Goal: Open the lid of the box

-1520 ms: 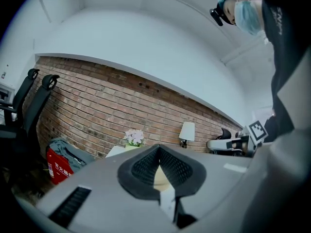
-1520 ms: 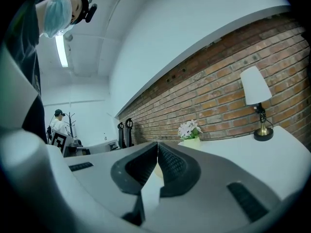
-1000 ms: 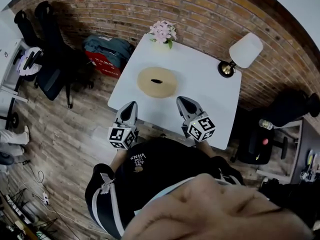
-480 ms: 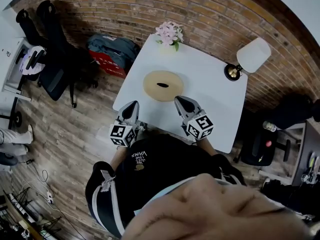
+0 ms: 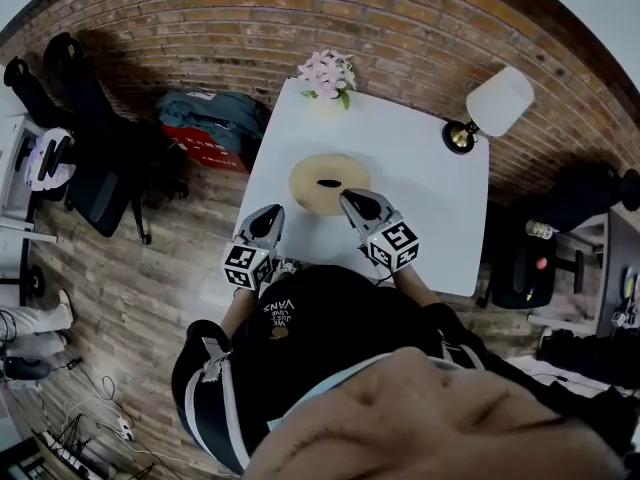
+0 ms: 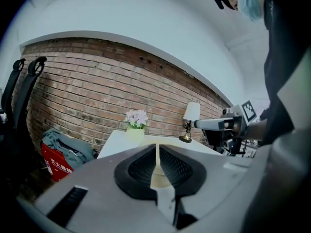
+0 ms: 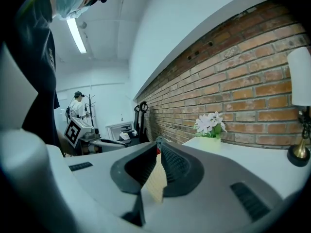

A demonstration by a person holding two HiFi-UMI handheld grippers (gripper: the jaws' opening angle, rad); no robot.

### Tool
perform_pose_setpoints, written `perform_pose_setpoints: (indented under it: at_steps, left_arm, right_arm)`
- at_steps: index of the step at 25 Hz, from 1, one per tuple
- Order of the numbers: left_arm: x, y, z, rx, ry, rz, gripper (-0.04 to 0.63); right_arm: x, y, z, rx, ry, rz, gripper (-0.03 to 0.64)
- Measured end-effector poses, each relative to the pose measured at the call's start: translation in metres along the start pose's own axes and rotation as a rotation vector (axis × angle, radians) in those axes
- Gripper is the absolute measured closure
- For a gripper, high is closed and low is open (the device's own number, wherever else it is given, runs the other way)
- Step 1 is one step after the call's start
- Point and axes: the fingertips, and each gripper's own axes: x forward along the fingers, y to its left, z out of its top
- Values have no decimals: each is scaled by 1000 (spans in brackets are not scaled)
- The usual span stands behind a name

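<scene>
My two claws are closest to me. My left claw (image 5: 268, 214) is squeezed shut with nothing in it. It sits a little to the near left of the round tan box (image 5: 312, 168) and does not touch it. My right claw (image 5: 350, 198) is squeezed shut too, with nothing in it. Its tip is over the near right edge of the box, and I cannot tell if it touches. The box lies on the white table (image 5: 430, 218) with its lid on. Behind the box are pink flowers (image 5: 327, 71). Far to the right of the box stands a lamp (image 5: 492, 103)
</scene>
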Motion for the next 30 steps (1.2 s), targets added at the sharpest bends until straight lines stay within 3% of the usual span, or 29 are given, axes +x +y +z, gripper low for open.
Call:
perform_pose_setpoints:
  at_steps: [9, 11, 17, 22, 30]
  left_arm:
    - [13, 21, -12, 11, 59, -97, 555]
    - [16, 24, -15, 17, 72, -117, 524]
    - [30, 28, -31, 19, 153, -185, 406]
    - [38, 30, -44, 72, 219, -234, 351]
    - [47, 42, -60, 147, 283, -277, 306]
  right_arm:
    - [31, -7, -16, -31, 102, 11, 598]
    - [36, -7, -22, -28, 138, 15, 493]
    - [52, 5, -49, -174, 317, 100, 389]
    - [65, 14, -65, -242, 422, 190, 345]
    - [76, 11, -84, -336, 566, 242, 308]
